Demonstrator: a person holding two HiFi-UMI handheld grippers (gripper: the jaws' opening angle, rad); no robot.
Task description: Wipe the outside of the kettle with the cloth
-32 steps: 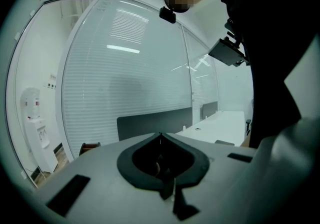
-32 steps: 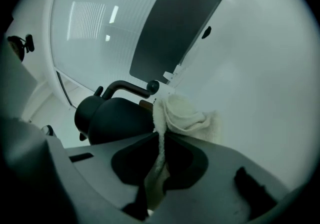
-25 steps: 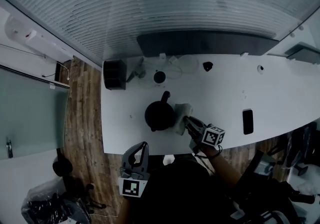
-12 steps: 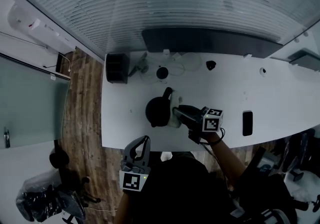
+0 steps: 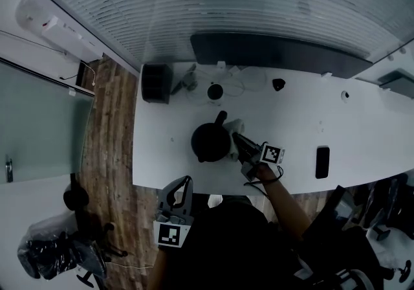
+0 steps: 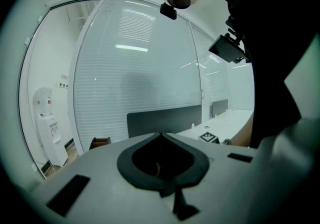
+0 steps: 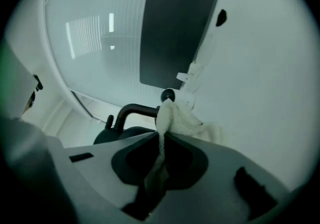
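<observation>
The white table (image 5: 291, 127) ran out of the head view at 3 o'clock. One black kettle (image 5: 210, 142) stood near its front edge; in the right gripper view most of the kettle's (image 7: 125, 133) body was hidden behind the gripper's own housing. One pale cloth (image 5: 233, 128) sat at the kettle's 2 o'clock, hard against its side, though actual contact was hard to judge. Of the two grippers, the right gripper (image 5: 237, 138) had its jaws clamped on a fold of the cloth (image 7: 182, 120), while the left gripper (image 5: 184, 182) hung off the table at the kettle's 7 o'clock, jaws together on nothing.
</observation>
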